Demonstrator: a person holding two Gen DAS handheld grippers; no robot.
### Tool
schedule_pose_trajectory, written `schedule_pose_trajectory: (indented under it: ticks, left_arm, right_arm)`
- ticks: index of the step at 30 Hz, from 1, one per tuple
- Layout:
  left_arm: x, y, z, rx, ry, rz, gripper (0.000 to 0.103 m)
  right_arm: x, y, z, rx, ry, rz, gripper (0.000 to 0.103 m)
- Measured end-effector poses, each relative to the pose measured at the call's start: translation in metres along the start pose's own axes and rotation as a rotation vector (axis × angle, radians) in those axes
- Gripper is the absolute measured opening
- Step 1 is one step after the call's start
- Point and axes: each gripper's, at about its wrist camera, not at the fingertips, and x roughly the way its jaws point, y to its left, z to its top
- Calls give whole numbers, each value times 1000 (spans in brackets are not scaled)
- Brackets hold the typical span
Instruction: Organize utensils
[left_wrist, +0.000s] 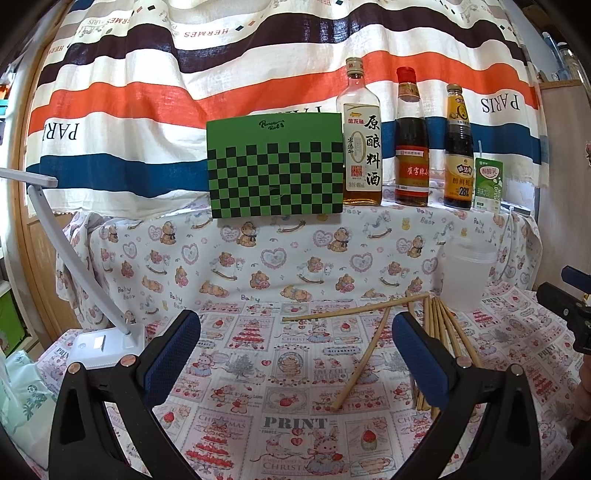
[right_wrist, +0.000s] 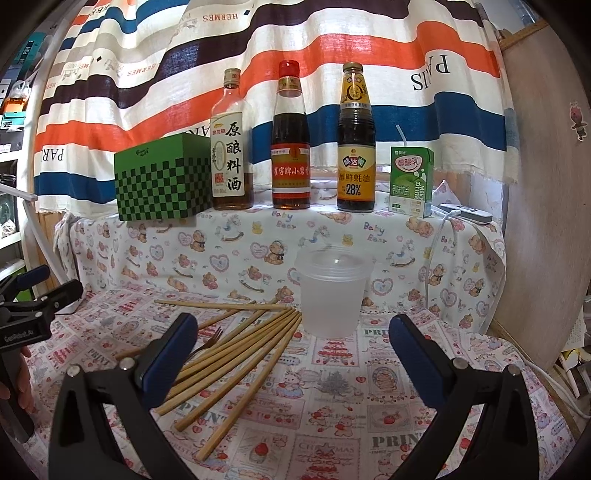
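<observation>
the left tongs (left_wrist: 295, 332) hover low over a bench (left_wrist: 258, 387) draped in a printed christmas cloth, fingers spread wide with nothing between them. the right tongs (right_wrist: 291, 339) hover the same way, wide apart and empty, aimed at a translucent plastic cup (right_wrist: 332, 291) that stands upright near the back of the bench. bamboo chopsticks (right_wrist: 236, 350) lie flat in a loose fan just left of the cup, their far tips gathered near its base and their long axes running toward the near left; one stick lies crosswise behind them. they are pale tan, slim and plain. a small dark fork (right_wrist: 207, 345) seems to lie among them, though it is partly hidden. behind, three sauce bottles (right_wrist: 291, 140), a green checked box (right_wrist: 159, 181) and a drink carton (right_wrist: 410, 181) stand in a row.
</observation>
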Motion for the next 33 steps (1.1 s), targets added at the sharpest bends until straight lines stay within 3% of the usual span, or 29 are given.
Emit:
schedule_pose_trajectory:
  ticks: [33]
  left_arm:
    - [-2,5,-2,-18,-12,-4,103]
  right_arm:
    - [-1,1,1,-10,-5,13,103]
